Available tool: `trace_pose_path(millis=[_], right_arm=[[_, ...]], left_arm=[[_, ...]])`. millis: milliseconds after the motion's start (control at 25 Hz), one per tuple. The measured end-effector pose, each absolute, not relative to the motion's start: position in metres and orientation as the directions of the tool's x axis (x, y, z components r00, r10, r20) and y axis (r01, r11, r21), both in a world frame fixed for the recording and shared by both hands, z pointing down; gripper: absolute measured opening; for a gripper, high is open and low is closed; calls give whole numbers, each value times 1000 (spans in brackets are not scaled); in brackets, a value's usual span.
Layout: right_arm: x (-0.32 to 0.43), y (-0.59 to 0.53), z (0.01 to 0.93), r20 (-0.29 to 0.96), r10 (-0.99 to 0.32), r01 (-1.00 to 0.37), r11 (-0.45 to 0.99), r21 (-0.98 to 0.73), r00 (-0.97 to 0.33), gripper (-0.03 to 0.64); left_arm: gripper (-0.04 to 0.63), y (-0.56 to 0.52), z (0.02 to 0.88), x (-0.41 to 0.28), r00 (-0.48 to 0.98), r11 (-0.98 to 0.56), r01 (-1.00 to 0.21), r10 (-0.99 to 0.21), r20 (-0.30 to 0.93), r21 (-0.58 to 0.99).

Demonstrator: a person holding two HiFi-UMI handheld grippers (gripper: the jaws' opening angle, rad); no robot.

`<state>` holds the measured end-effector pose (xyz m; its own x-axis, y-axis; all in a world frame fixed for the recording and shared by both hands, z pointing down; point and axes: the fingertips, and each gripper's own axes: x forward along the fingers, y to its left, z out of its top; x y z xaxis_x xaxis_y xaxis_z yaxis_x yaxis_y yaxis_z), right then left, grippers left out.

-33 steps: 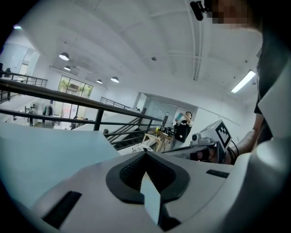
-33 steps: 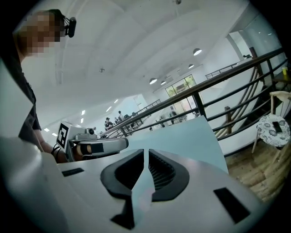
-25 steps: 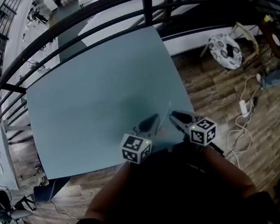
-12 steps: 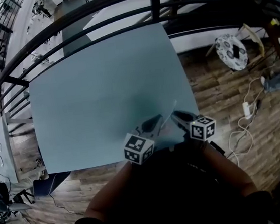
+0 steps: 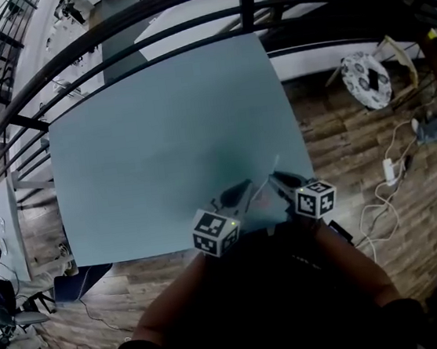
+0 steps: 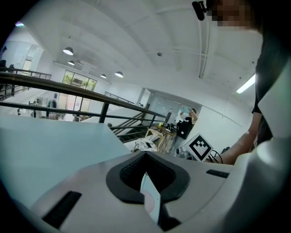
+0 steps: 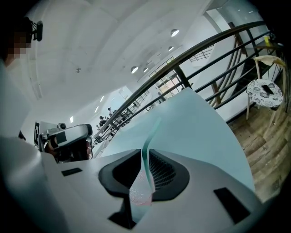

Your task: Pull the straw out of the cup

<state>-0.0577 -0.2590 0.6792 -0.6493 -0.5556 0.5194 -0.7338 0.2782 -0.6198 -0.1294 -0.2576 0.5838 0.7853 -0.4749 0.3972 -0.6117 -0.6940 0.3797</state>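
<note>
R gripper (image 7: pixel 144 154): jaws shut on thin clear straw (image 7: pixel 151 133), tip up. L gripper (image 6: pixel 145 155): jaws pinched on pale, pink-marked wall, prob. cup (image 6: pixel 151 197). Both held close over table (image 5: pixel 157 122) near edge. Straw best drawn along own axis, cup held steady.

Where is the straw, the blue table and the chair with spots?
straw (image 7: pixel 148 136), right gripper view, the bit sticking out above the jaws.
table (image 5: pixel 158 130), head view, bare middle of its top.
chair (image 5: pixel 365 80), head view, its spotted seat.
</note>
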Motion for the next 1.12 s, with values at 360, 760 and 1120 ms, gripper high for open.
trace_pose_path(millis=[360,760,1120], right_arm=[[-62,-254,666,498,-562,-730,325,-602,-661,41],[-60,-246,634,450,-582,-722,406,-561,-677,41],[-55,-241,584,395,-581,-694,495,-523,-711,41]], left_arm=[[11,-251,583,-132,782,-691,-616,-482,395,377],[11,-244,576,-130,786,-697,-615,-504,358,370],[11,-242,567,-135,766,-663,-643,-553,328,383]])
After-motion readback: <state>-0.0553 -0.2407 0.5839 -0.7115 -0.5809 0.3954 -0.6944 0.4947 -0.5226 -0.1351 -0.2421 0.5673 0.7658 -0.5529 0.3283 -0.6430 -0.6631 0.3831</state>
